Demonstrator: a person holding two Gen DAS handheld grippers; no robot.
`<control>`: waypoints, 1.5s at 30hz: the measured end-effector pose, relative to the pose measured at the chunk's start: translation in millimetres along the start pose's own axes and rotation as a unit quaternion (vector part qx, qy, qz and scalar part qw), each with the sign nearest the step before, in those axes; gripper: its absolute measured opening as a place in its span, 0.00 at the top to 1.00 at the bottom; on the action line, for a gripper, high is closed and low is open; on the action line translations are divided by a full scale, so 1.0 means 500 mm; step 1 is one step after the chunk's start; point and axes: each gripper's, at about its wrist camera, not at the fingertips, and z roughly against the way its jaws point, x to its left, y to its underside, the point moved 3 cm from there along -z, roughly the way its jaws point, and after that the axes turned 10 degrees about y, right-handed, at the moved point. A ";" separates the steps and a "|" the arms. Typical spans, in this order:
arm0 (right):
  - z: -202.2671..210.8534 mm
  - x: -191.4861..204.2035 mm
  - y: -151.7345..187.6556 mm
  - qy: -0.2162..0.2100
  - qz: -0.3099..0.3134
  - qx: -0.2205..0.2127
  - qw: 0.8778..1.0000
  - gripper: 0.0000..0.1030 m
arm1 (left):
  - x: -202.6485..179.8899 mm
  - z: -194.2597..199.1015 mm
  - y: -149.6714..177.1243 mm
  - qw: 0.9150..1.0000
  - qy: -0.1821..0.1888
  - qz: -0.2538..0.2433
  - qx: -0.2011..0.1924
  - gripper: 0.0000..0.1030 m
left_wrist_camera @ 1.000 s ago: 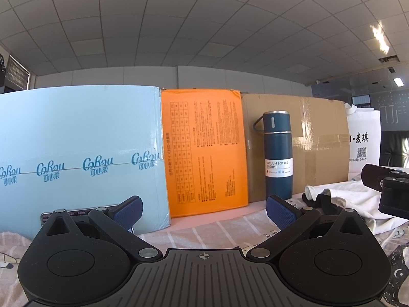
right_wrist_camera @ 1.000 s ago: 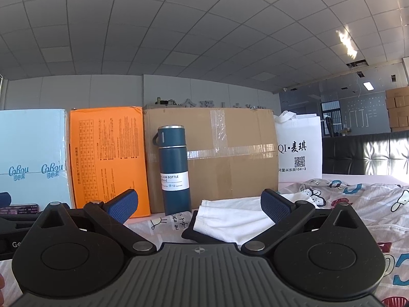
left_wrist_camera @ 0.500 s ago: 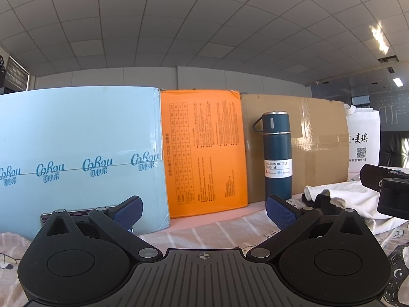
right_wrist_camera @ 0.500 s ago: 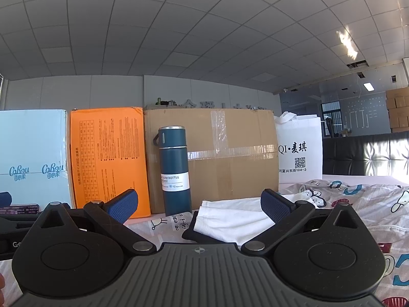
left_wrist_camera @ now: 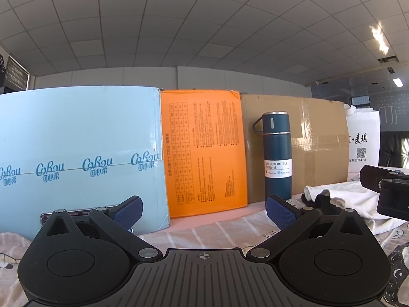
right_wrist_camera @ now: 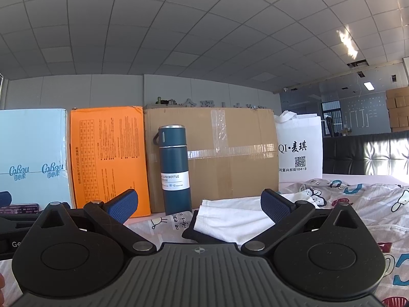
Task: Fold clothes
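A: Folded yet?
B: Judging no. White cotton garment (right_wrist_camera: 230,220) lying rumpled over a dark cloth (right_wrist_camera: 190,232) on the cartoon-print bedsheet (right_wrist_camera: 358,204), near the tall navy steel vacuum bottle (right_wrist_camera: 175,170).
A: Grippers?
B: Left gripper (left_wrist_camera: 203,208) spread wide, gripping nothing, left of the pile. Right gripper (right_wrist_camera: 198,204) equally wide, empty, facing the garment. Everything left to do.

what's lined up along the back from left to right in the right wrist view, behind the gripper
Light blue carton → orange printed box → dark blue vacuum bottle, standing upright in front of the left part of the taped brown cardboard box → white paper bag with a QR code → black leather sofa.
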 end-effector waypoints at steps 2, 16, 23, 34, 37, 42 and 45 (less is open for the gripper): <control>0.001 0.000 0.000 0.000 0.000 -0.001 1.000 0.00 | -0.001 0.000 0.000 1.000 0.000 -0.001 -0.001 0.00; 0.006 -0.002 0.001 -0.001 -0.001 0.000 1.000 0.00 | 0.000 -0.002 -0.001 1.000 0.000 0.000 -0.001 0.00; 0.007 -0.003 0.000 -0.001 -0.001 0.000 1.000 0.00 | 0.001 -0.002 -0.002 1.000 0.000 0.000 -0.001 0.00; 0.009 -0.004 0.001 -0.001 -0.001 -0.001 1.000 0.00 | 0.001 -0.001 -0.002 1.000 0.000 0.000 -0.002 0.00; 0.008 -0.004 -0.001 -0.001 -0.001 -0.001 1.000 0.00 | 0.000 -0.001 -0.002 1.000 0.000 -0.001 -0.002 0.00; 0.005 -0.002 -0.002 -0.001 -0.001 0.000 1.000 0.00 | 0.000 -0.001 -0.002 1.000 0.000 -0.001 -0.002 0.00; 0.005 -0.003 -0.001 -0.001 -0.001 -0.001 1.000 0.00 | 0.001 -0.001 -0.001 1.000 -0.001 -0.001 -0.003 0.00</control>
